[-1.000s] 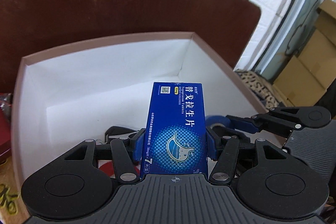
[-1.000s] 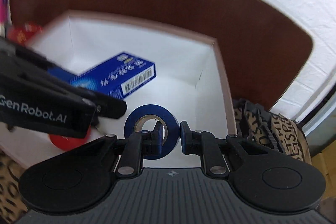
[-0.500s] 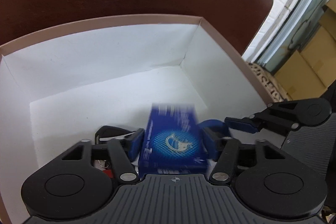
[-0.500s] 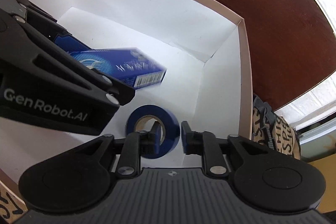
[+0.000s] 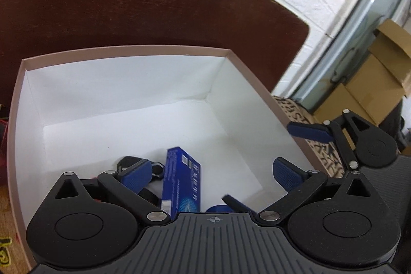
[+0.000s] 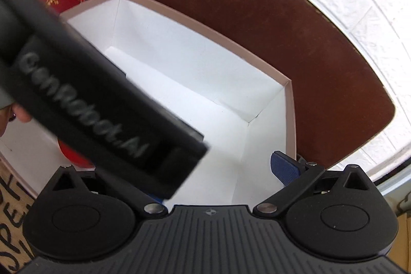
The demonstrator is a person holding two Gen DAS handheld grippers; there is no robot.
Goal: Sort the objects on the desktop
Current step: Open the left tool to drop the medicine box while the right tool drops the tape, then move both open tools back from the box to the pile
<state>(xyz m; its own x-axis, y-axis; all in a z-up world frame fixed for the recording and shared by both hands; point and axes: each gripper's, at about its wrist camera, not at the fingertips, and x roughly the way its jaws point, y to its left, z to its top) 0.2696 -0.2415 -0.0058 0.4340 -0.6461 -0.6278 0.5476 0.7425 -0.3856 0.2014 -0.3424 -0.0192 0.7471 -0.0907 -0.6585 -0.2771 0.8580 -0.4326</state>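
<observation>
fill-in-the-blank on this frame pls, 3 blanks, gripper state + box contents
1. The left gripper has its fingers ____.
2. The blue medicine box lies inside the ____ cardboard box.
3. The right gripper's fingers hold ____.

Missing words: open; white; nothing
</observation>
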